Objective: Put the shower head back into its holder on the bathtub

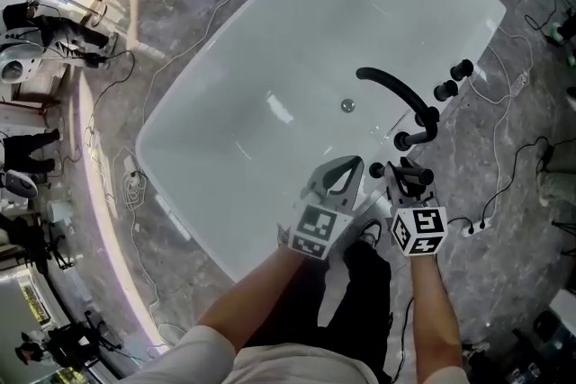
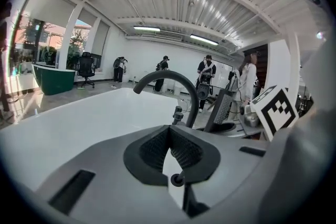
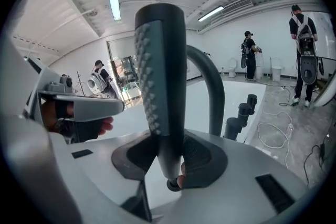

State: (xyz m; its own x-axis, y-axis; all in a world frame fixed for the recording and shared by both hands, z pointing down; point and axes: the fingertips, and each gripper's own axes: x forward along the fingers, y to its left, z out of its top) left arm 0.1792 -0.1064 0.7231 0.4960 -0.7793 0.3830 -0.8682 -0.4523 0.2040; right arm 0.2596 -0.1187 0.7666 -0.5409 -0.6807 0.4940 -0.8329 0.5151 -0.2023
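My right gripper (image 1: pixel 407 181) (image 3: pixel 170 157) is shut on the lower end of the dark grey, stick-shaped shower head (image 3: pixel 160 81) (image 1: pixel 410 175), which stands upright between the jaws with its nozzle side facing left. It hovers at the near right rim of the white bathtub (image 1: pixel 234 148), just in front of the black arched faucet (image 1: pixel 396 93) (image 3: pixel 210 86). A small round black fitting (image 1: pixel 376 168) sits on the rim beside it. My left gripper (image 1: pixel 342 174) (image 2: pixel 169 139) is close to the left of it, shut with nothing between its jaws. In the left gripper view the shower head (image 2: pixel 221 107) shows at the right.
Two black knobs (image 1: pixel 454 78) (image 3: pixel 247 107) stand on the rim past the faucet. The drain (image 1: pixel 347 105) lies in the tub floor. Cables (image 1: pixel 504 148) trail over the marble floor to the right. Several people stand far off in the room; a green tub (image 2: pixel 50 81) is at the back left.
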